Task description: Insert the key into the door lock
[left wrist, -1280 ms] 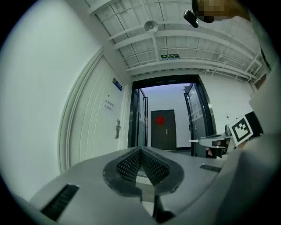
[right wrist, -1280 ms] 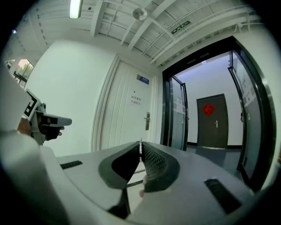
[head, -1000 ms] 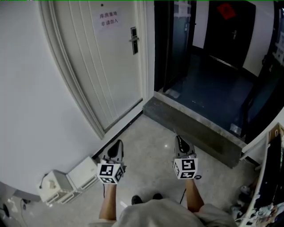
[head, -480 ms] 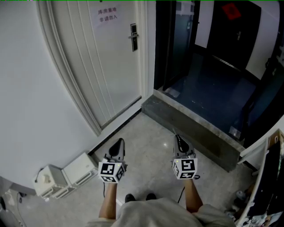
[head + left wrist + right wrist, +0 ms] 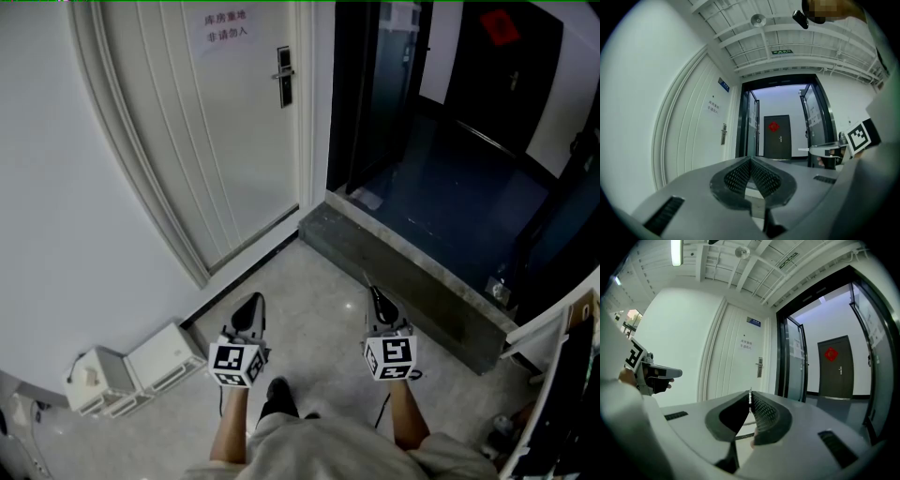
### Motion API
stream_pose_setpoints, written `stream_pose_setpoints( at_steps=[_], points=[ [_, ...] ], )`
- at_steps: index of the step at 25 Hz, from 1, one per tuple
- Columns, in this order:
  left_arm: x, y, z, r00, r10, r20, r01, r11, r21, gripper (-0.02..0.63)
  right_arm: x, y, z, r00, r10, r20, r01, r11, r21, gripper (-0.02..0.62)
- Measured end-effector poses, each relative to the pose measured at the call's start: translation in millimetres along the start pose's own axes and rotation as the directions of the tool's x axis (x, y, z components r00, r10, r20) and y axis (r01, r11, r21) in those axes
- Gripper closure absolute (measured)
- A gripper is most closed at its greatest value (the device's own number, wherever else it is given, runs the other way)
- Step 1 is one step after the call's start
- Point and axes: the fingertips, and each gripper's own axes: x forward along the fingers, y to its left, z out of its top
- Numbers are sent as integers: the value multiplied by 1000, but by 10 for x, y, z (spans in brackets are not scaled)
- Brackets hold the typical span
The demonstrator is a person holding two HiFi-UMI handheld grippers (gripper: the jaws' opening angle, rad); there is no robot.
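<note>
The white panelled door looks matt-painted; it carries a white paper notice and a dull metal lock plate. The pale speckled stone floor is smooth and faintly glossy. The right gripper is smooth grey plastic with black ribbed rubbery pads, which pinch a thin bright metal key.

Both forearms extend level, left gripper closed, right gripper pinching a thin key.

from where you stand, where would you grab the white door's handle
I'd grip the handle's lever near its free left end, coming straight at the white door with the tool's jaws above and below it: the lever juts sideways from an upright plate. Use the left tool; the right tool holds the key.
</note>
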Motion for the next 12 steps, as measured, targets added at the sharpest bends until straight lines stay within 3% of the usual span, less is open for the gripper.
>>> stream_pose_setpoints(
  at_steps=[5, 12],
  points=[
    [426, 164, -77, 1000, -9, -8, 9, 1000, -3, 588, 440, -129, -40, 1000, 3, -4, -3, 1000, -6, 566],
    [1349, 715, -102, 999, -32, -3, 32, 999, -6, 588, 1463, -254, -61, 1000, 0, -9, 0, 1000, -16, 566]
  ],
)
